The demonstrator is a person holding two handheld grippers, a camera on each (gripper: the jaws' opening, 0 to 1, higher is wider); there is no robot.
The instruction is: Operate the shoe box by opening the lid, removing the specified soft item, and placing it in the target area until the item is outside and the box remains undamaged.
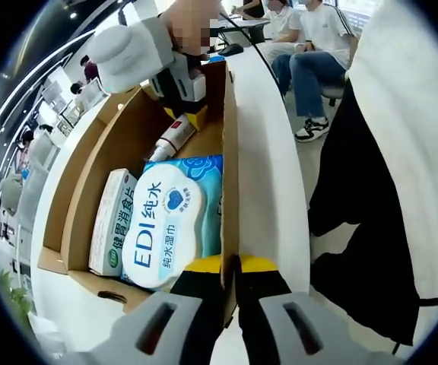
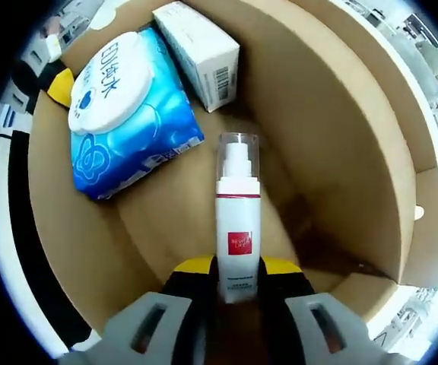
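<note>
The open cardboard shoe box (image 1: 105, 152) lies on a white table. Inside it lie a soft blue wet-wipes pack (image 1: 175, 220) (image 2: 128, 106), a white and green carton (image 1: 112, 220) (image 2: 200, 53) and a white spray bottle (image 1: 172, 141) (image 2: 238, 228). My left gripper (image 1: 231, 265) is shut on the near top edge of the box's side wall (image 1: 230, 152); its yellow tip (image 2: 59, 87) also shows beside the wipes. My right gripper (image 2: 238, 268) (image 1: 175, 106) reaches into the far end of the box and is shut on the lower body of the spray bottle.
The white table (image 1: 268, 175) runs along the right of the box. A person in dark trousers (image 1: 371, 198) stands close on the right. Seated people (image 1: 310, 61) are farther back. A box flap (image 2: 432, 228) hangs outward.
</note>
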